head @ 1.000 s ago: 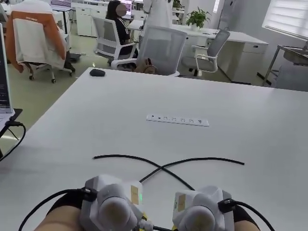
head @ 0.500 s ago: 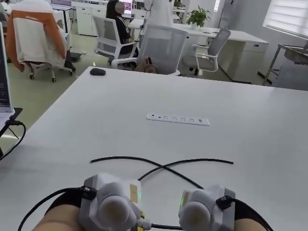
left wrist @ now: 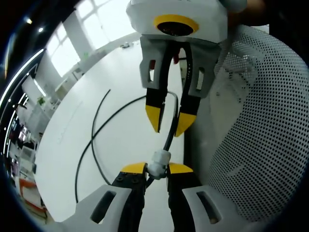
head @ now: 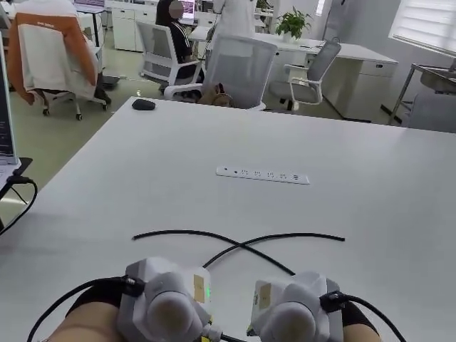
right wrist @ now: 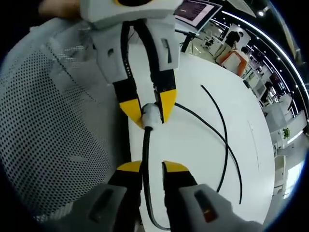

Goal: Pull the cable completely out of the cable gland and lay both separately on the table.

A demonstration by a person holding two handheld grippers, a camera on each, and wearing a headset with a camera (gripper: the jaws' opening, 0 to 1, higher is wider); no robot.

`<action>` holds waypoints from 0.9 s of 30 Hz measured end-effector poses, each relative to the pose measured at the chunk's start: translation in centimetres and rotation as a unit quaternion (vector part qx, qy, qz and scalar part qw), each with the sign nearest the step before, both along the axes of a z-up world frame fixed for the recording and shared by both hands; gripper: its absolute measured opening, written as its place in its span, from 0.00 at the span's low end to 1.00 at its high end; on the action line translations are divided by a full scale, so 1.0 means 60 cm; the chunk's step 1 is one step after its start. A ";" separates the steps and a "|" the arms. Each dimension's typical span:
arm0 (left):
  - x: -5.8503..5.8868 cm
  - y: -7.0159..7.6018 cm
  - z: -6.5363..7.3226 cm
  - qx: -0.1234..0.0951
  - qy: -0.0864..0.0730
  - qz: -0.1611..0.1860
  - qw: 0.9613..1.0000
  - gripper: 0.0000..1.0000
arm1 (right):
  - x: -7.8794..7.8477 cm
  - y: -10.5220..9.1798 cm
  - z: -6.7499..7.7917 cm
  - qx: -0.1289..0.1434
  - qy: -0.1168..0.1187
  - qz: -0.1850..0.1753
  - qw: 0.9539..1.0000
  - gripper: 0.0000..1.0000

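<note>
Right gripper [left wrist: 169,126] has been shifted back toward left gripper [right wrist: 150,113]. Gland [left wrist: 158,162] is clamped in left jaws (near table [head: 214,135] edge). Cable [right wrist: 146,145], still threaded, is straddled by right jaws; grip undeterminable.

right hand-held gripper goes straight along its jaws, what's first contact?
The cable gland, clamped in the left hand-held gripper facing it. The cable runs straight to it between the jaws of the right hand-held gripper. Depth unclear, but the gap looks short.
</note>
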State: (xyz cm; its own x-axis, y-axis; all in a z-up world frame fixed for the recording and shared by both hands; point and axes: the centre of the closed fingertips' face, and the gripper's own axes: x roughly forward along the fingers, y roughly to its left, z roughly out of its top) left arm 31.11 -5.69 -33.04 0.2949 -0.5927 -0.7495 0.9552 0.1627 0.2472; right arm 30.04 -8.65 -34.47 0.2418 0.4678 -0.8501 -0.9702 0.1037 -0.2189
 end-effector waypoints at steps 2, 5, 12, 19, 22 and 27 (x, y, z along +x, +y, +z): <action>0.000 0.000 -0.001 0.000 0.001 -0.001 1.000 0.17 | -0.001 -0.001 -0.002 -0.005 -0.004 0.005 1.000 0.12; 0.000 -0.003 0.001 -0.002 -0.002 -0.002 1.000 0.17 | -0.006 -0.003 -0.005 -0.010 0.003 0.011 1.000 0.03; 0.004 -0.005 0.005 -0.009 -0.003 0.003 1.000 0.17 | 0.006 -0.022 -0.015 -0.030 0.005 -0.012 0.999 0.02; 0.004 -0.003 0.006 -0.010 -0.004 0.005 1.000 0.17 | 0.025 -0.075 -0.030 -0.104 -0.011 -0.055 0.993 0.03; 0.005 -0.003 0.007 -0.010 -0.004 0.007 1.000 0.17 | 0.037 -0.103 -0.030 -0.131 -0.021 -0.084 0.988 0.04; 0.007 -0.002 0.008 -0.011 -0.005 0.010 1.000 0.17 | 0.043 -0.129 -0.035 -0.163 -0.021 -0.105 0.981 0.05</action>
State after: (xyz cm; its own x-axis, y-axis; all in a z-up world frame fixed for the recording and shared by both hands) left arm 31.52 -5.81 -32.56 0.3139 -0.6032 -0.7332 0.9494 0.1877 0.2520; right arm 32.63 -16.41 -36.59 0.3426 0.1087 -0.9332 -0.9240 0.2183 -0.3138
